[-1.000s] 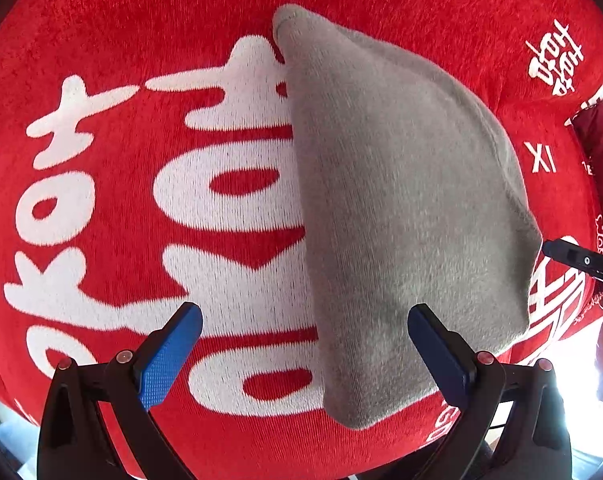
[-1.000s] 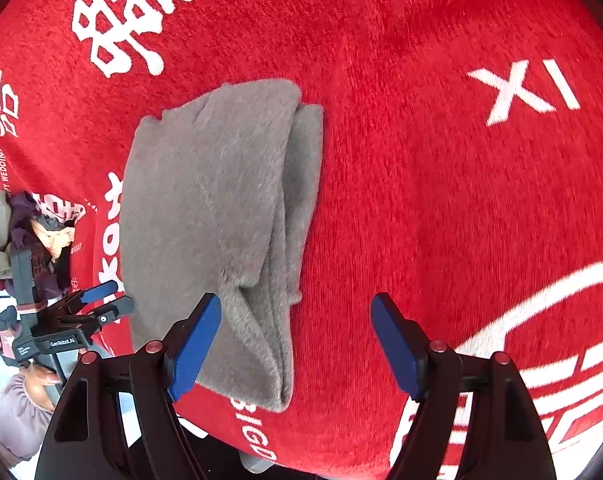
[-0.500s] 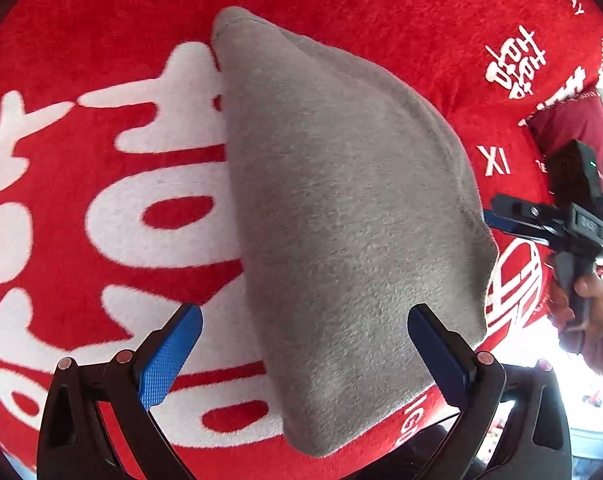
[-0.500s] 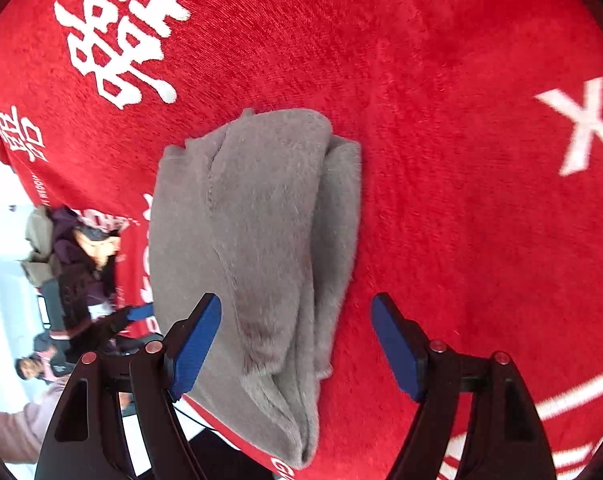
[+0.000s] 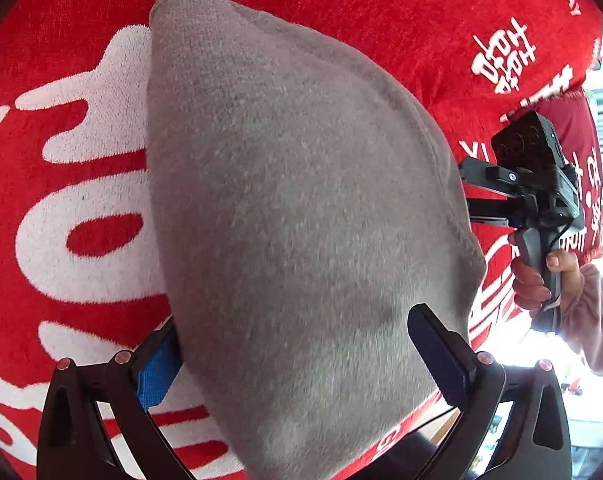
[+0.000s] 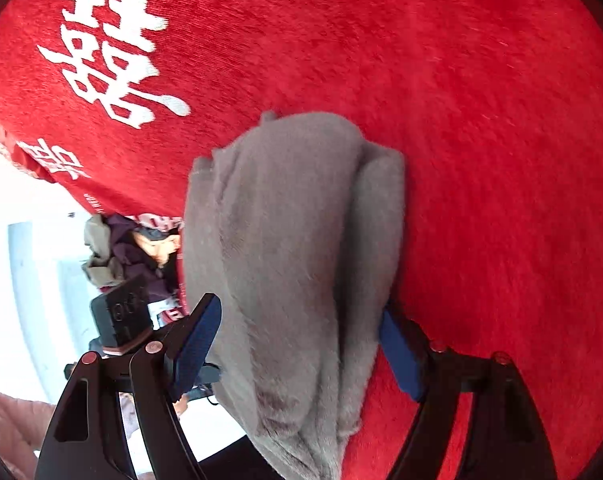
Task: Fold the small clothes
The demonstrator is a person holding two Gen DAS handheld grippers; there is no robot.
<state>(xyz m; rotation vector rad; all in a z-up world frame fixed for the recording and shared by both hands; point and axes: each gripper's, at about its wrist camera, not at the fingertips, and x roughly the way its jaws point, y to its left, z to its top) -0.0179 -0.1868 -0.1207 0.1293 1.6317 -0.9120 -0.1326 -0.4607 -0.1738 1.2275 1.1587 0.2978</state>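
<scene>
A folded grey garment (image 5: 293,220) lies on a red cloth with white characters (image 5: 81,200). My left gripper (image 5: 301,356) is open, its blue-padded jaws either side of the garment's near end, which rises between them. In the right wrist view the same grey garment (image 6: 297,260) shows its stacked folded layers. My right gripper (image 6: 301,348) is open around its near end, with the jaws close to the fabric on both sides. The right gripper also shows in the left wrist view (image 5: 529,196), held by a hand at the garment's right edge.
The red cloth (image 6: 481,120) covers the table; its edge runs along the left in the right wrist view. A pile of dark and beige clothes (image 6: 117,256) lies beyond that edge. The left gripper's body (image 6: 121,320) shows beside it.
Both grippers have moved in toward the garment, from beside it to straddling its near ends. The jaw gaps have narrowed. The garment now fills more of both views.
</scene>
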